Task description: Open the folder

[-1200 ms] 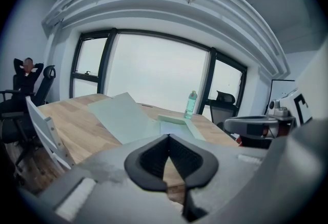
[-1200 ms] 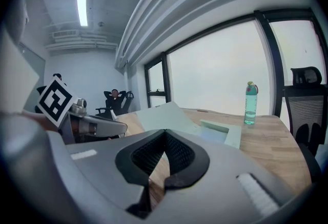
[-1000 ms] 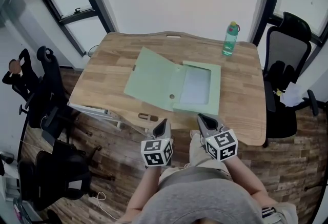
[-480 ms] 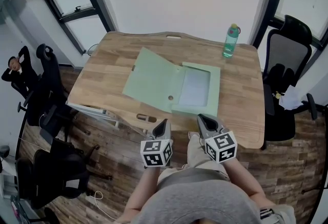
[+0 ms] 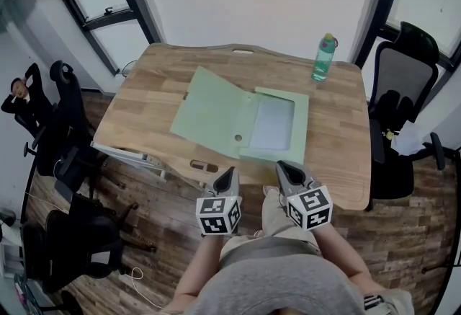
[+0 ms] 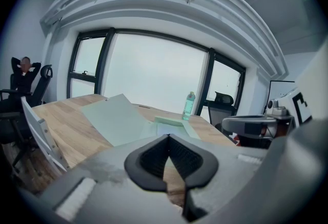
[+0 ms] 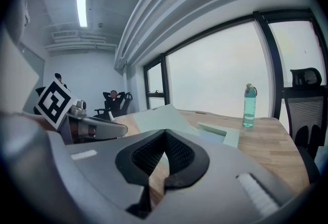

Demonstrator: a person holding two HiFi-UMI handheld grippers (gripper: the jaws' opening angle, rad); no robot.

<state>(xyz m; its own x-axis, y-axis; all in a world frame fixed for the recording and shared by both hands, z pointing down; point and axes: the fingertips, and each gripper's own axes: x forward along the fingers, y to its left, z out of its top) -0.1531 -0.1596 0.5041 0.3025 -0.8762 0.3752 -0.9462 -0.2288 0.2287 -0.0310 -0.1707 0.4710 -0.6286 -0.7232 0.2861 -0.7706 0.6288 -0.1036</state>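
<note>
Wooden desk (image 5: 144, 101) holds one open green folder (image 5: 216, 115), one bottle (image 5: 324, 58); left claw (image 5: 229, 172) and right claw (image 5: 283, 166) closed, empty

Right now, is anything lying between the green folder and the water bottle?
Nothing: only bare wooden tabletop separates the open folder from the bottle, clearest in the head view.

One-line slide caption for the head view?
The green folder lies open on the wooden desk; left hand-held gripper and right hand-held gripper hover shut before it.
</note>
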